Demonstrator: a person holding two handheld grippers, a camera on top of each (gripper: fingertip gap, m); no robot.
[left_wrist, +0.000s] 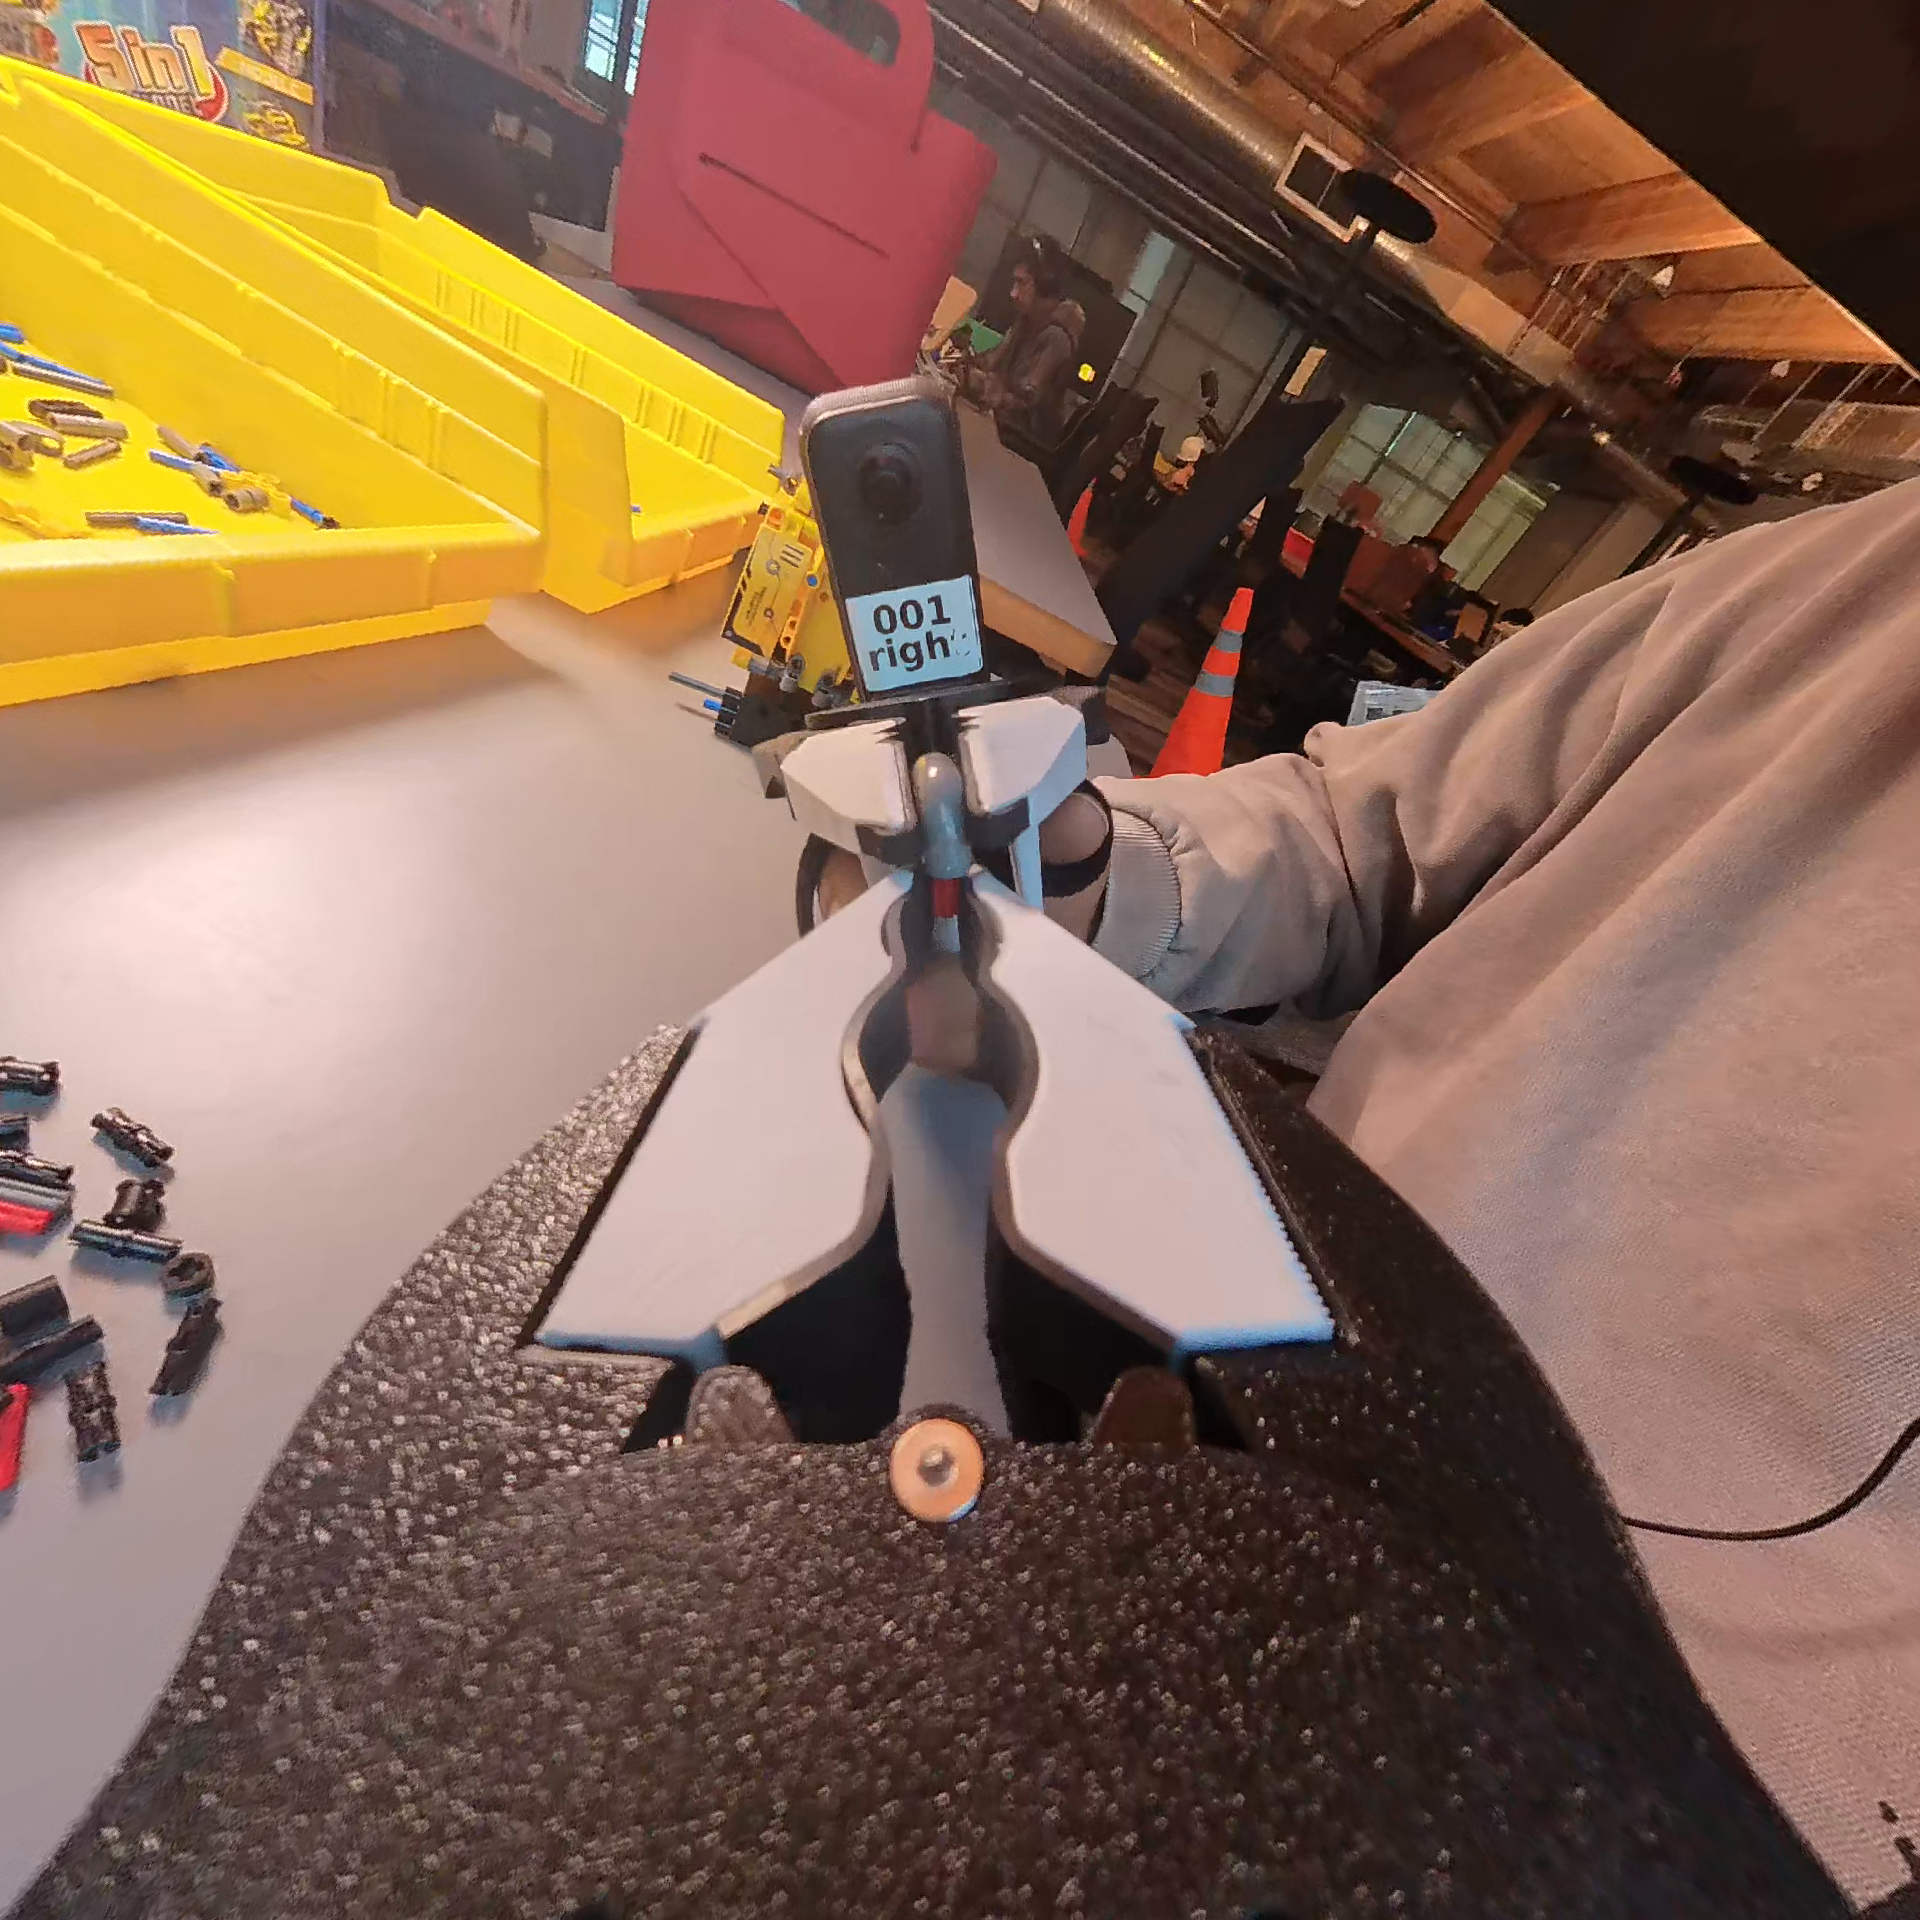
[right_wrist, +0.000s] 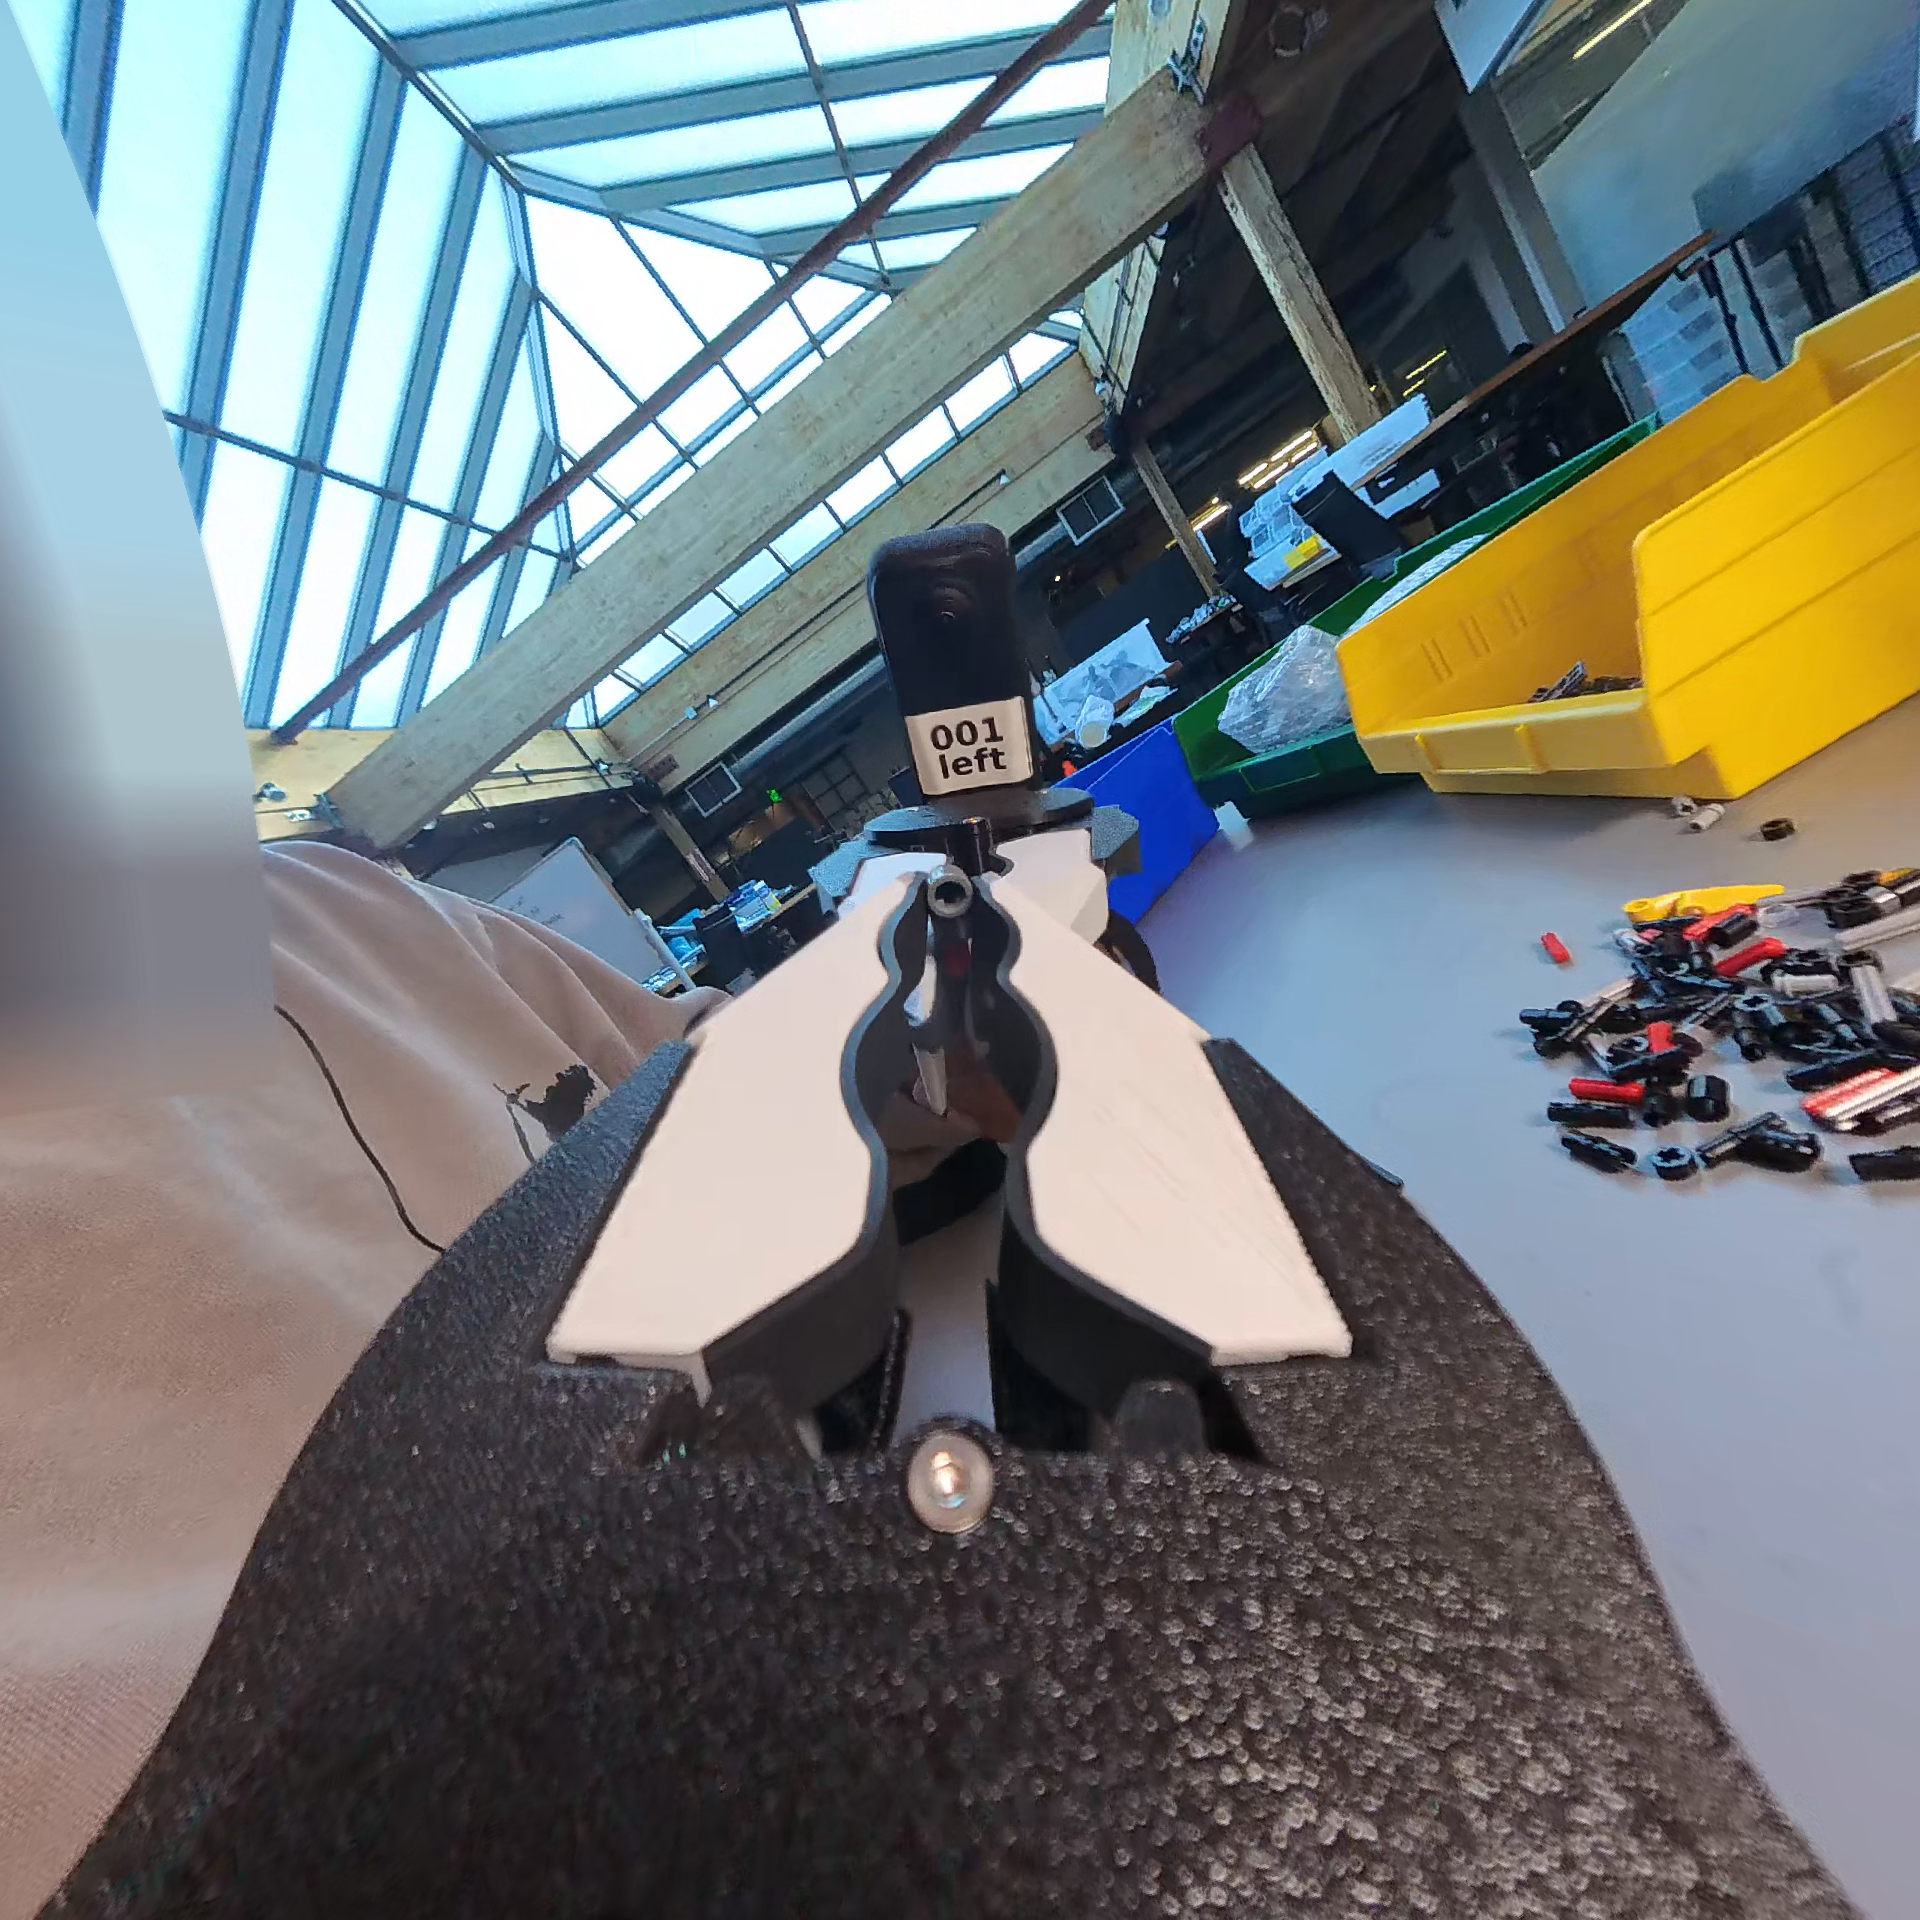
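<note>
Two handheld grippers meet tip to tip above a grey table (left_wrist: 343, 935), sharing one small rod-shaped piece (left_wrist: 943, 896), grey with a red band. The left gripper (left_wrist: 940, 940) has its white fingers pinched on one end of the piece; the right gripper (right_wrist: 951, 909) closes its fingers around the other end. Beside the piece, a person's grey sleeve (left_wrist: 1558, 831) fills the frame's edge. On the table to the piece's far side lies a loose scatter of black and red parts (right_wrist: 1745, 1049), with yellow bins (right_wrist: 1621, 665) beyond it.
</note>
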